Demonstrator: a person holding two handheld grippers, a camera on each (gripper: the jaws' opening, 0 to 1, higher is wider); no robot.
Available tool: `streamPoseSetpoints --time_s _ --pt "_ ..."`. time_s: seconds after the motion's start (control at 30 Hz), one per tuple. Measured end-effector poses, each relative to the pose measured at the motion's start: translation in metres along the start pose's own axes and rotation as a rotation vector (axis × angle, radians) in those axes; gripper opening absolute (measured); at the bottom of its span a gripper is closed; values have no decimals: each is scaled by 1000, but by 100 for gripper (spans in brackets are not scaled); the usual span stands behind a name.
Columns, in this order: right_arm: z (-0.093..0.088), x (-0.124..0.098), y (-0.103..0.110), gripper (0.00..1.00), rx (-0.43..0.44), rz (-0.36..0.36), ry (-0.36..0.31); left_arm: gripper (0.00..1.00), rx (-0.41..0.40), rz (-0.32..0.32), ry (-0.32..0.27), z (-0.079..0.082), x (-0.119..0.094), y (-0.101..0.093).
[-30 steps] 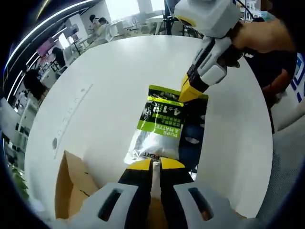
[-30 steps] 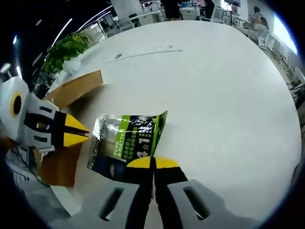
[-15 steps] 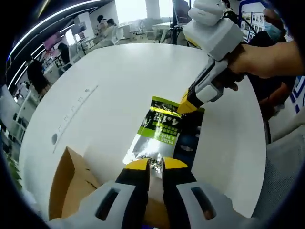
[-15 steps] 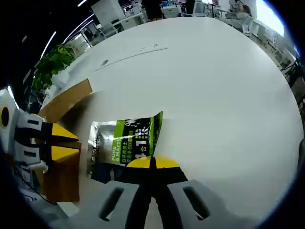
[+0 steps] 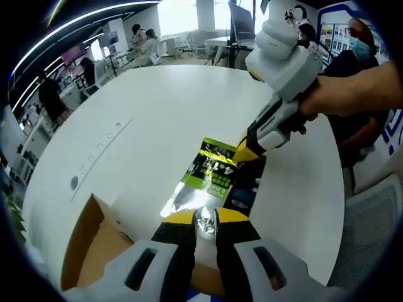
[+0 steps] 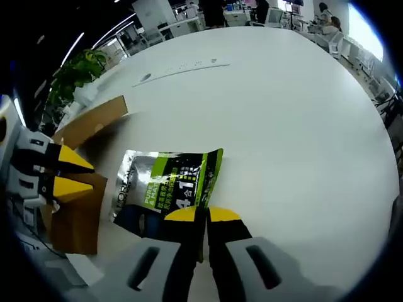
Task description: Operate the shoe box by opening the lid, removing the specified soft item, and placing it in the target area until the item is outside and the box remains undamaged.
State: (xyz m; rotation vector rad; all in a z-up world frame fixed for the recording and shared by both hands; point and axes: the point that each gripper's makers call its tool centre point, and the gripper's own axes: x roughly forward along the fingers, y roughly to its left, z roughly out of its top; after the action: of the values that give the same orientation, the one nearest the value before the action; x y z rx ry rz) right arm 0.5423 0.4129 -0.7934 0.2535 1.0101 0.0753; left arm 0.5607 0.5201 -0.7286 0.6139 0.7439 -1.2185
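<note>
The pouch (image 6: pixel 169 189) is seen out of the box (image 6: pixel 82 173), flat on the table (image 6: pixel 289 126), its edge pinched between the nearly pressed-together jaws of the right tongs (image 6: pixel 201 215). The left tongs (image 5: pixel 204 216), jaws slightly spread on nothing, are held just short of the pouch's (image 5: pixel 214 176) other end. Removal is judged done; release is left. The box's (image 5: pixel 94 245) lid and interior are cut off.

"L'ORÉAL", "PURE" on pouch (image 6: pixel 165 189)
</note>
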Motion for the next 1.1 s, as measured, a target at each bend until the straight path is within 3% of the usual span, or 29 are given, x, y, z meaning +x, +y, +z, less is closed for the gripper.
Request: streamPoseSetpoints --time_s 0.5,0.73,1.1 --pt "4 -20 -3 16 -117 -25 -40 11 -64 5 -66 6 -28 -3" --pt "6 -34 9 26 -182 3 -50 14 -109 -1 -84 0 -43 -6" --pt "14 -66 45 44 -273 73 -106 21 -173 18 -126 -19 -75 -6"
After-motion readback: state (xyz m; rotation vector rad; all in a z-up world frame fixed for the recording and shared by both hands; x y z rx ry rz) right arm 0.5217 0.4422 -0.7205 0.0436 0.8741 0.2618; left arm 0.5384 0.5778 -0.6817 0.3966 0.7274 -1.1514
